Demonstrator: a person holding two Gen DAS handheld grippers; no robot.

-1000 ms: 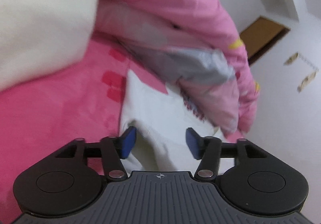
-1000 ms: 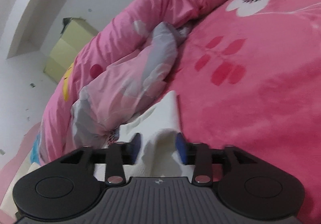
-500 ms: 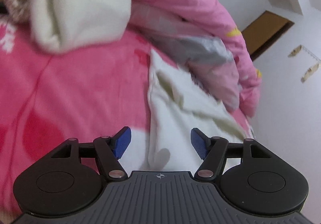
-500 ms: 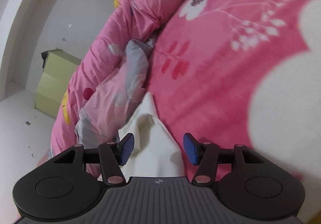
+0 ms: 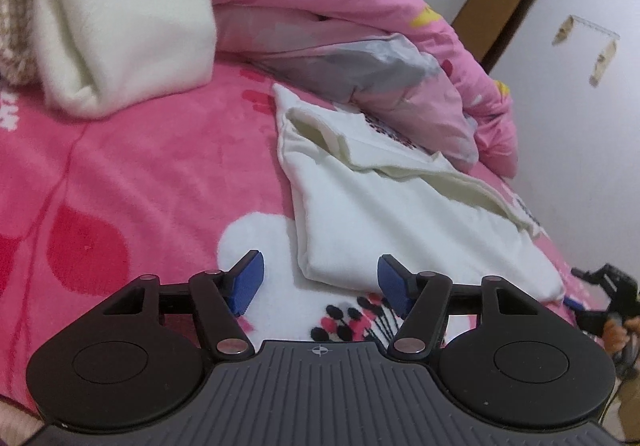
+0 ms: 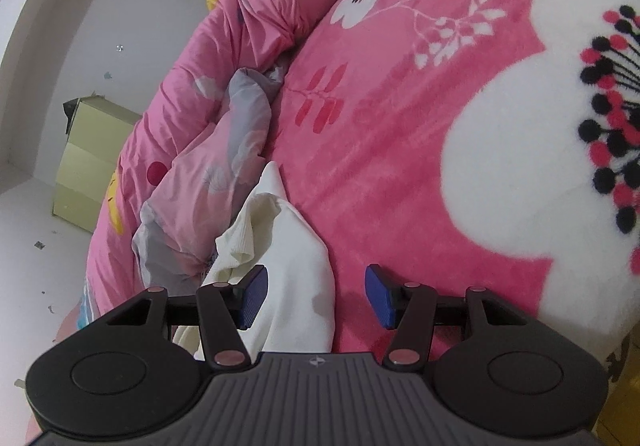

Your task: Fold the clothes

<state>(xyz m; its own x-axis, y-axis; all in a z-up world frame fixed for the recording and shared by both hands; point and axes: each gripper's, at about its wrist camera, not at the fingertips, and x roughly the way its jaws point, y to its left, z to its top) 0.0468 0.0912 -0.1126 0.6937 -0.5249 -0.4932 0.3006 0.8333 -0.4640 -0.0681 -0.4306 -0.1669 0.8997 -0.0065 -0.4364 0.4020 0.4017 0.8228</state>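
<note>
A white garment [image 5: 400, 206] lies folded flat on the pink flowered bedspread [image 5: 140, 166], with its cream inner layer showing along the far edge. My left gripper [image 5: 320, 278] hovers just short of the garment's near corner. Its jaws are closing slightly and the blue pads [image 5: 246, 282] touch nothing. In the right wrist view the same garment [image 6: 296, 266] runs under my right gripper [image 6: 316, 294]. That gripper stands open; the cloth lies beside its left pad [image 6: 252, 296] and is not pinched.
A crumpled pink and grey quilt [image 5: 340, 6] is heaped along the bed's far side [image 6: 224, 86]. A thick cream cloth [image 5: 120, 14] is piled at the upper left. A yellow-green cabinet [image 6: 88, 154] stands on the floor past the bed. A person's hand [image 5: 618, 330] shows at the right edge.
The right gripper let go of the white fabric it pinched, and both grippers drew back. The garment now lies flat on the bedspread, and both views have rolled.
</note>
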